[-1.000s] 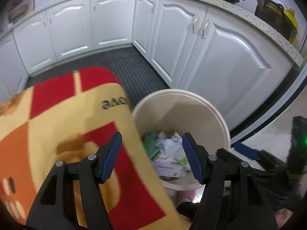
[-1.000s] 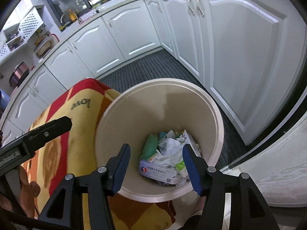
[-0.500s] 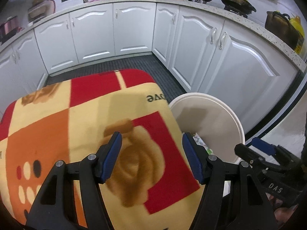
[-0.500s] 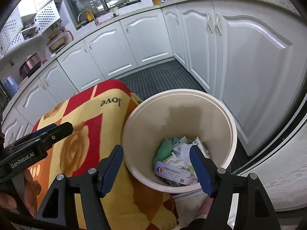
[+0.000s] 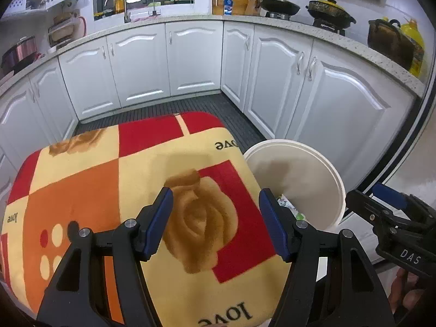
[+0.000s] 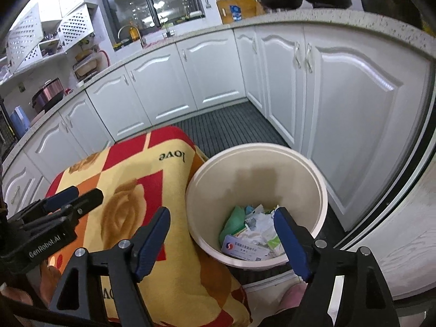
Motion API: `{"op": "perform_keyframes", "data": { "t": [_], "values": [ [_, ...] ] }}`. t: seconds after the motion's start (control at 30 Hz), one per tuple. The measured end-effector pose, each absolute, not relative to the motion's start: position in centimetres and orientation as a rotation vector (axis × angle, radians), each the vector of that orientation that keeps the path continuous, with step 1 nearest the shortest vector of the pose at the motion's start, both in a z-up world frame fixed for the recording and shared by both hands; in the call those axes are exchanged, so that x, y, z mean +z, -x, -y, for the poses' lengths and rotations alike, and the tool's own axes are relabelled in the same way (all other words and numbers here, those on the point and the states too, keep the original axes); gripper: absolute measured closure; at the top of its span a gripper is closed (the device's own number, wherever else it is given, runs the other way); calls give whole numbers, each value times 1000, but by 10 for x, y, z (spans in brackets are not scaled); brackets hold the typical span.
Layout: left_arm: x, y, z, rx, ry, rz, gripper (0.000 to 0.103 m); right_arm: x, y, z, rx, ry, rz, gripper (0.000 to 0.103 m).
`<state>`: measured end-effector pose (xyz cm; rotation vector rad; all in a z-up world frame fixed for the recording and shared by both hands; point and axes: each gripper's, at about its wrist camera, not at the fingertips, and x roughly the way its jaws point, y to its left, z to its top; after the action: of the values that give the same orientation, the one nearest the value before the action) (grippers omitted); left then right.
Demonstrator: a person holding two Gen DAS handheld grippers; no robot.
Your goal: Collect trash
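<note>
A cream round trash bin (image 6: 313, 179) stands on the floor beside the covered table and also shows in the left wrist view (image 5: 321, 169). Crumpled paper, a green wrapper and a white medicine box (image 6: 242, 249) lie in the bin's bottom. My left gripper (image 5: 216, 223) is open and empty above the blanket-covered table (image 5: 109, 179), left of the bin. My right gripper (image 6: 222, 241) is open and empty, held above the bin's near-left rim. The left gripper also shows in the right wrist view (image 6: 62, 209).
White kitchen cabinets (image 5: 190, 62) wrap the back and right. A dark ribbed mat (image 6: 231, 125) covers the floor beyond the bin. Pots (image 5: 329, 13) and a cutting board sit on the counter. A white threshold (image 6: 395, 239) lies right of the bin.
Both grippers have pulled back and up from the bin. The left one has swung left over the blanket. The right one has opened a little wider.
</note>
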<state>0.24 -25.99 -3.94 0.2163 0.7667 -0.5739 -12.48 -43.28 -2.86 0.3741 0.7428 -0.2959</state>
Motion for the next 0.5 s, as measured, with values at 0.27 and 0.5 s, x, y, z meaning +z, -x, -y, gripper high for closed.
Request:
{"op": "perform_keyframes", "data": {
  "t": [0.27, 0.5],
  "values": [
    [-18, 17, 247, -575, -190, -693, 39, -10, 139, 417, -308, -358, -679, 21],
    [-3, 32, 239, -560, -180, -625, 39, 8, 148, 404, -310, -336, -610, 17]
  ]
}}
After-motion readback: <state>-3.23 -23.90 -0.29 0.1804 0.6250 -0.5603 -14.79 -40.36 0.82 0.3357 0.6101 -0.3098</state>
